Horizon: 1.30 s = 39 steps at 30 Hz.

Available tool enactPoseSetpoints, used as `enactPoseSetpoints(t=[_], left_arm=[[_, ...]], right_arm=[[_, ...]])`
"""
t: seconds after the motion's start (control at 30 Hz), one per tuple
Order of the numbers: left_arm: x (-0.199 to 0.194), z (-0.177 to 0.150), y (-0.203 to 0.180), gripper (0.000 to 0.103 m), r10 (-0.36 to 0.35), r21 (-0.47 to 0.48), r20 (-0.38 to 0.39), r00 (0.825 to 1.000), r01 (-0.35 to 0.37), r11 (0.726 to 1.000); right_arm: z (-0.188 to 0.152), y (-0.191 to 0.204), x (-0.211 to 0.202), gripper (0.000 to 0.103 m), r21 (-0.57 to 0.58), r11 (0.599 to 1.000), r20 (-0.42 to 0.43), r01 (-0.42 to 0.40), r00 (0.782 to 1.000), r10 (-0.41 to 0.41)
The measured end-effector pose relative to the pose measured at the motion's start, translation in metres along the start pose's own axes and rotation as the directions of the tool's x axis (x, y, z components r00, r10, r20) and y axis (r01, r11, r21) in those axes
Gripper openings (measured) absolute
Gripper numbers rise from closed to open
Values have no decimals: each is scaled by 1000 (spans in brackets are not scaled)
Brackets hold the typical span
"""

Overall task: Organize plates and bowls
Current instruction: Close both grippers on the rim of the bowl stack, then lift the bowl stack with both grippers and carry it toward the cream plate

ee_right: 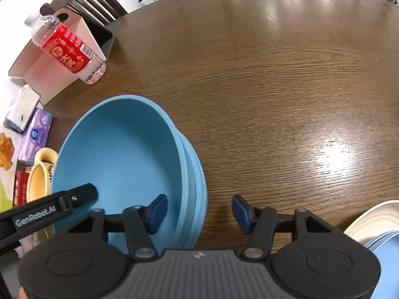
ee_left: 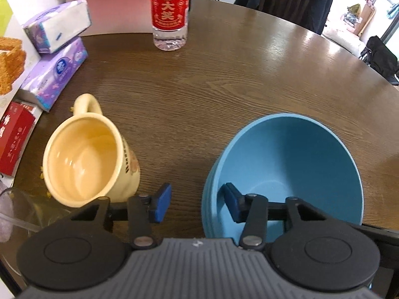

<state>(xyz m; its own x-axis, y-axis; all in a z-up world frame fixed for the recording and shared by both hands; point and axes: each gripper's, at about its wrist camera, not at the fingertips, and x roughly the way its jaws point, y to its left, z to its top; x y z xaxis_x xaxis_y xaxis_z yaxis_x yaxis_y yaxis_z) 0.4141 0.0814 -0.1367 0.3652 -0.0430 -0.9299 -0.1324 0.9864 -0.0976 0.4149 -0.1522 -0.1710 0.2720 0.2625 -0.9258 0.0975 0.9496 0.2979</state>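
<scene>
Straddling opposite sides of one rim, two hand-held grippers meet at a stack of blue bowls [ee_left: 286,164] on a round wooden worktop [ee_left: 199,87]. The left hand-held gripper [ee_left: 197,205] has its jaws spread wide: its right blue pad sits inside the top bowl against the near-left wall, and its left pad hangs outside over bare wood, so the stack's rim lies between them without being clamped. The right hand-held gripper [ee_right: 199,211] is likewise open, with its left pad inside the top bowl near the right wall and its right pad outside above the wood. In the right wrist view the other tool's black arm reaches over the bowl's left rim. The stack shows several nested rims of the same blue on its outer side; the exact count cannot be told.

Just left of the stack stands a cream mug [ee_left: 87,154], empty, with its handle pointing away from the camera. Beyond it, near the worktop's left edge, lie two purple tissue packs [ee_left: 54,49], one resting on the other, and a red box [ee_left: 15,137]. A water bottle with a red label [ee_left: 170,12] stands upright toward the far side. At the lower right corner of the right wrist view, a white ribbed plate [ee_right: 374,219] carries a pale blue dish [ee_right: 386,246], well apart from the stack.
</scene>
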Motion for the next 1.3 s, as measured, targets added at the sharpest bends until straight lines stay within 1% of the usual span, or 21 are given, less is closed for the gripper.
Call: enactPoseSetpoints(t=[0.03, 0.13, 0.17, 0.2, 0.3, 0.47, 0.73, 1.1, 1.3], left_arm=[[1, 1, 0, 45, -5, 1, -2, 1000, 5, 1000], [3, 3, -2, 34, -33, 10, -9, 999, 33, 999], [4, 3, -3, 28, -47, 15, -9, 999, 47, 999], [4, 2, -4, 22, -60, 19, -9, 998, 60, 998], [4, 0, -7, 22, -57, 32, -2, 998, 57, 998], [4, 1, -4, 21, -72, 23, -4, 997, 72, 997], [0, -2, -7, 20, -82, 51, 20, 996, 81, 995], [-15, -21, -21, 21, -75, 87, 46, 996, 71, 994], [-32, -30, -28, 21, -77, 106, 78, 994, 68, 992]], right_arm=[[0, 0, 0, 47, 7, 1000, 2, -7, 1000, 7], [-2, -1, -1, 39, 26, 999, 8, -31, 999, 31], [-2, -1, -2, 34, 30, 999, 10, -43, 999, 43], [-2, -2, -2, 33, 35, 998, 11, -51, 999, 51], [-4, -1, -4, 32, 42, 998, 21, -51, 999, 50], [-5, -2, -5, 29, 64, 997, 35, -53, 998, 51], [-14, -6, -12, 29, 88, 995, 70, -51, 997, 45], [-29, -19, -27, 28, 87, 994, 89, -61, 995, 54], [-37, -25, -42, 28, 91, 993, 114, -76, 991, 65]])
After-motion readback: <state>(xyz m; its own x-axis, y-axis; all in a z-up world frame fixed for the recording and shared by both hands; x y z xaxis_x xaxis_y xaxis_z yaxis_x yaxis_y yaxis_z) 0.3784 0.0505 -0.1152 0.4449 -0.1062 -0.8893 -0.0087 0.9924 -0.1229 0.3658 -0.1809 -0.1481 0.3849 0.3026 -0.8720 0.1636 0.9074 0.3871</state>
